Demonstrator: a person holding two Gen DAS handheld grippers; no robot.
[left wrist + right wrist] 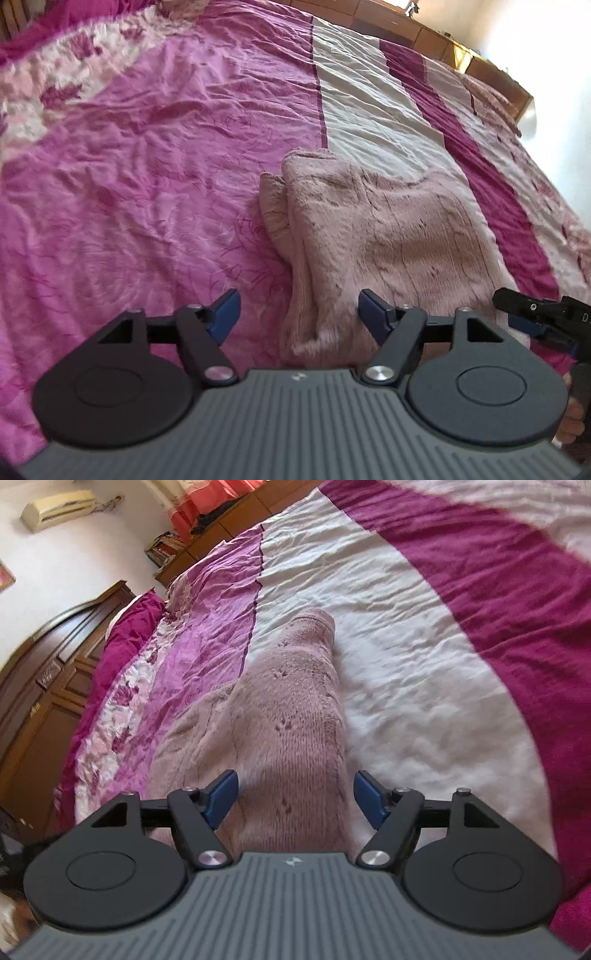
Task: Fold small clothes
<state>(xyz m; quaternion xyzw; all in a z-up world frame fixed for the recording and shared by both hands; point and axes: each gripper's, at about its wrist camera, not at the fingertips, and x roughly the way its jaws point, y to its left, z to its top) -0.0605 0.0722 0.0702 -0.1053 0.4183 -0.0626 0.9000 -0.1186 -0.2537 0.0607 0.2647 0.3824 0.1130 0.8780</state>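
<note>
We have the left gripper (299,314) and right gripper (294,795) with jaws released, nothing grasped. The folded fuzzy pink knit garment (373,236) lies on the pink-and-white striped bedspread (147,166) (bed, rumpled).

The left wrist view sits just behind its own black two-finger gripper with blue pads (298,314), tilted down and close over the folded dusty-pink fuzzy knit garment (388,236), which runs from 6 toward 1 o'clock on the magenta, pink and white striped bedcover (147,177). The right wrist view looks down along the same garment (291,716) from its own gripper (293,799), toward 12 o'clock. Both views share garment and bedcover (424,672); the right gripper (539,314) shows at 3 o'clock in the left view.
</note>
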